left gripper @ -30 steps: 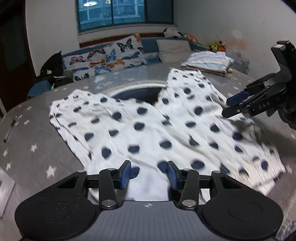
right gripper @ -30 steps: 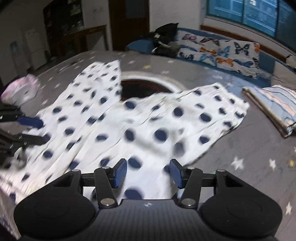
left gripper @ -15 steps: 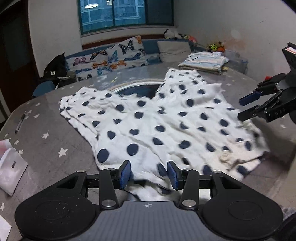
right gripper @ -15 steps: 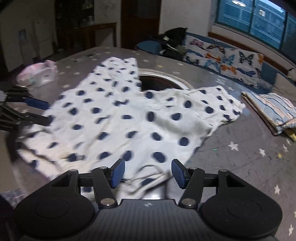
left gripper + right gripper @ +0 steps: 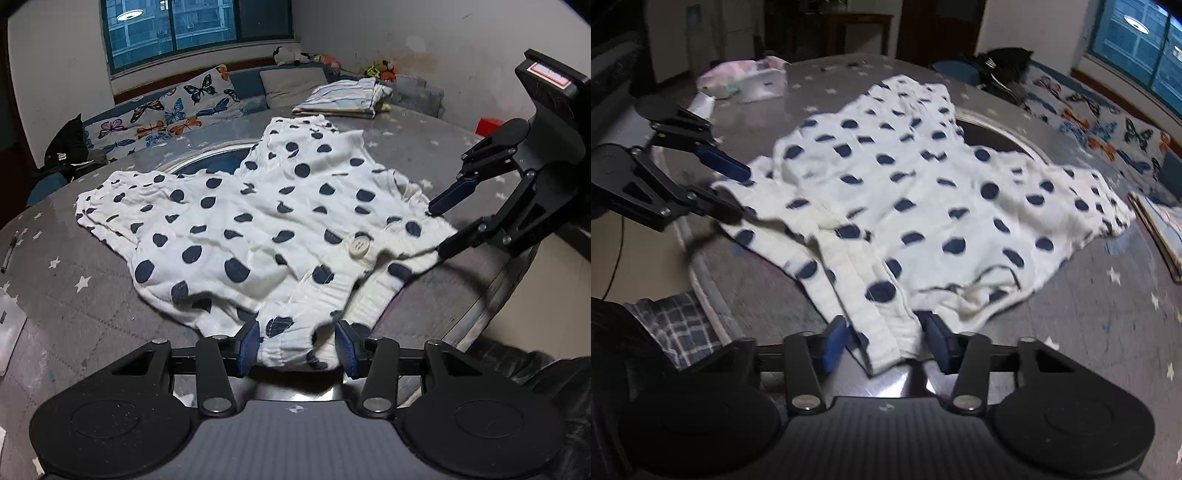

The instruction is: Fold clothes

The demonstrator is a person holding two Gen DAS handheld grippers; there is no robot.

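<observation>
The white cotton garment with navy polka dots (image 5: 266, 221) lies spread and rumpled on the grey star-printed table (image 5: 66, 280), its ribbed waistband end bunched toward me at the table's near edge, a pale round button (image 5: 359, 246) showing on the band. It looks light, limp and crinkly; I judge it will sag and crease wherever unsupported, so the doubled waistband hem is the firmest place to pinch. My left gripper (image 5: 298, 345) stands open with a fold of that hem lying loose between its blue pads (image 5: 248, 341), not clamped. My right gripper (image 5: 884, 341) is likewise parted around the band's other corner, gripping nothing. A folded striped cloth (image 5: 343, 98) sits well apart at the far side.
</observation>
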